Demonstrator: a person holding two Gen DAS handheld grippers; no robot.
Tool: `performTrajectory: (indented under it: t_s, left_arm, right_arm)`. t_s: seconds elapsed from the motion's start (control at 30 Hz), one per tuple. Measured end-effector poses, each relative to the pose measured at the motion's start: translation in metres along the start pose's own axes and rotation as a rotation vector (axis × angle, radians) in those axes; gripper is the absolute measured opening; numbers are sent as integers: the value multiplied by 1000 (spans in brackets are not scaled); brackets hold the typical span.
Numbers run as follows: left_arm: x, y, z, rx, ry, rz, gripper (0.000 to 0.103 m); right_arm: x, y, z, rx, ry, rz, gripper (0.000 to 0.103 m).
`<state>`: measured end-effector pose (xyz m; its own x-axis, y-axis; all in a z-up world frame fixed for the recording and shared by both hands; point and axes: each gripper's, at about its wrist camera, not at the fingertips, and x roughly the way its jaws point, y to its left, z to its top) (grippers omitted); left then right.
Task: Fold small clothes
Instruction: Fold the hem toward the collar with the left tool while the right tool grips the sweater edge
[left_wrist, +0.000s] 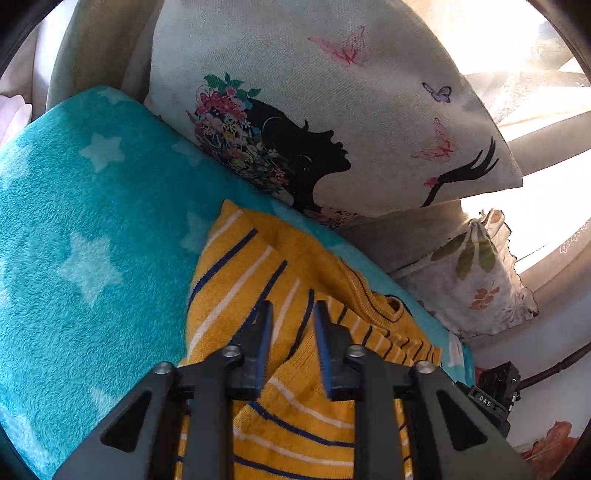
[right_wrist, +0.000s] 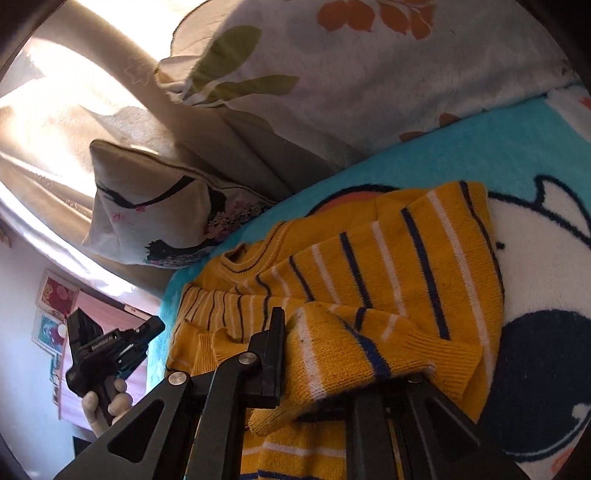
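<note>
A yellow knit sweater (left_wrist: 258, 266) with navy and white stripes lies crumpled on a teal star blanket (left_wrist: 92, 221). My left gripper (left_wrist: 293, 325) hovers over the sweater's middle, its jaws apart with a clear gap and nothing pinched. In the right wrist view the sweater (right_wrist: 388, 258) is partly folded over itself. My right gripper (right_wrist: 295, 328) is shut on its ribbed hem, and the cloth drapes over the right finger and hides it. A hand (right_wrist: 107, 402) holds the left tool's black body (right_wrist: 110, 343) at the far left.
A cream pillow (left_wrist: 332, 110) printed with a dark silhouette and flowers leans behind the sweater. A floral pillow (left_wrist: 472, 280) sits to its right. The blanket (right_wrist: 443, 147) bears a large cartoon print. Bright curtains (right_wrist: 74, 110) hang beyond the bed edge.
</note>
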<state>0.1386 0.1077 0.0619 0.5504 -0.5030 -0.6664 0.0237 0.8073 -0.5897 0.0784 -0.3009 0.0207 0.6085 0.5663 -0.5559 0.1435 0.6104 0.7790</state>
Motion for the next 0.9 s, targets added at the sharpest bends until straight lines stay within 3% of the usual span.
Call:
performTrajectory:
  t_s: [0.07, 0.23, 0.47, 0.53, 0.57, 0.67, 0.73, 0.9]
  left_arm:
    - [-7, 0, -4, 29, -13, 18, 52]
    - [0, -13, -19, 220, 3, 144, 55]
    - [36, -43, -51, 464, 99, 225, 59]
    - [43, -48, -56, 513, 127, 272, 17]
    - [43, -47, -54, 498, 137, 268, 5]
    - [31, -37, -34, 378, 103, 203, 5]
    - [25, -28, -20, 297, 78, 184, 5]
    - [27, -2, 3, 118, 74, 139, 5]
  right_arm:
    - [-2, -17, 5, 105, -6, 80, 13]
    - [-11, -45, 10, 323, -35, 306, 36]
    - [-25, -43, 9, 379, -57, 389, 46]
    - [-32, -46, 7, 408, -55, 443, 50]
    - [-36, -47, 7, 417, -54, 468, 50]
    - [-46, -43, 7, 398, -57, 521, 52]
    - [-50, -47, 9, 409, -70, 553, 64]
    - [-37, -77, 5, 578, -71, 536, 67]
